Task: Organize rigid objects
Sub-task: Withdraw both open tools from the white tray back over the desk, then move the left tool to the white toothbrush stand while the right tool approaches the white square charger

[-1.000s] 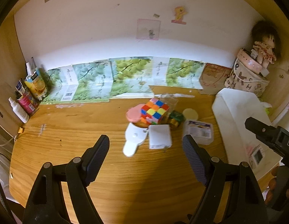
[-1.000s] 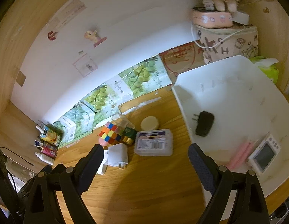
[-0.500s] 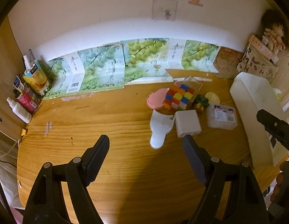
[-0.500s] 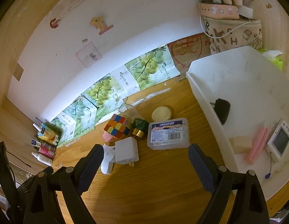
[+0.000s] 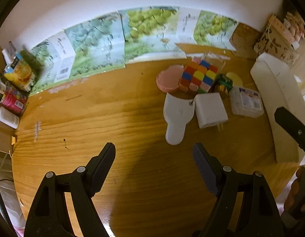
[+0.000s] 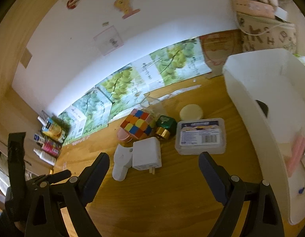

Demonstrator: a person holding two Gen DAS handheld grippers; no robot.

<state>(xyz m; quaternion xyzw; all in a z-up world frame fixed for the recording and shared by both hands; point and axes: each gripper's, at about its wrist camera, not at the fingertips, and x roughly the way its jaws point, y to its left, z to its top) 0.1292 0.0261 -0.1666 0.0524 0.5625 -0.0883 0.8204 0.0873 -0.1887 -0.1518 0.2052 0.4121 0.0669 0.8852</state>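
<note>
While above wooden table [image 5: 93,118], left hand-held gripper [image 5: 154,154] and right hand-held gripper [image 6: 154,163] spread wide, holding nothing.

On the worktop [image 6: 172,197], the puzzle cube [image 6: 137,125] sits at the back of a tight cluster. The charger plug [image 6: 146,156] lies in front of it, touching the thermometer [image 6: 122,162] on its left. The lidded box [image 6: 200,136] lies right of the plug, beside the bin [image 6: 257,106], with the round tin [image 6: 191,112] behind it.

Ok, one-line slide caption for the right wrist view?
Open right gripper above a wooden table, facing white charger, puzzle cube, clear box beside white bin.
</note>
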